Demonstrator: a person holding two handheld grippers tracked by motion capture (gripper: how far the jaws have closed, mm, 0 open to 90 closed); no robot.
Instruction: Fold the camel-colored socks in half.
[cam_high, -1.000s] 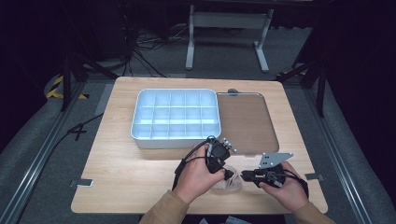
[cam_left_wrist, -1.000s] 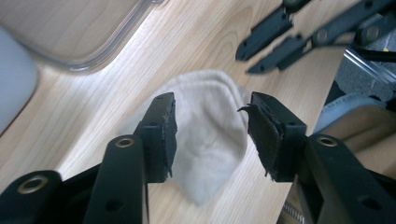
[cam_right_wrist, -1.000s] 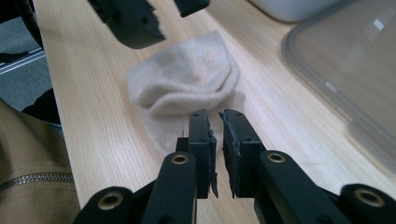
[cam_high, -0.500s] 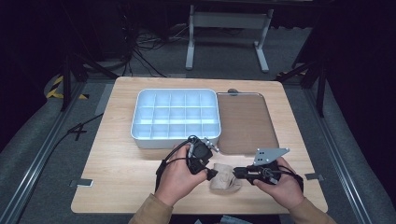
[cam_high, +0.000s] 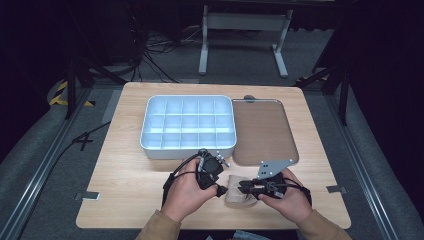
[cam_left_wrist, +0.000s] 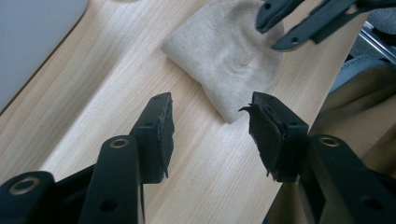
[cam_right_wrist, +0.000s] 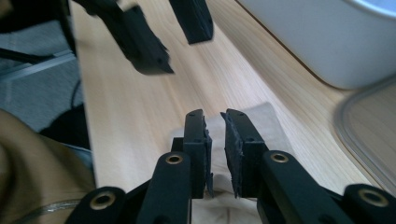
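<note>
I see a folded beige cloth (cam_high: 239, 189) lying flat on the wooden table (cam_high: 125, 175), near its front edge, between my two hands. My left gripper (cam_left_wrist: 210, 135) hangs just above the bare wood beside the cloth's corner, jaws spread wide and empty. My right gripper (cam_right_wrist: 215, 140) sits low over the cloth, jaws drawn narrow with a thin gap; I cannot tell whether they pinch any fabric. Behind them stand a white compartment box (cam_high: 187, 125) and a brown tray (cam_high: 262, 130).
</note>
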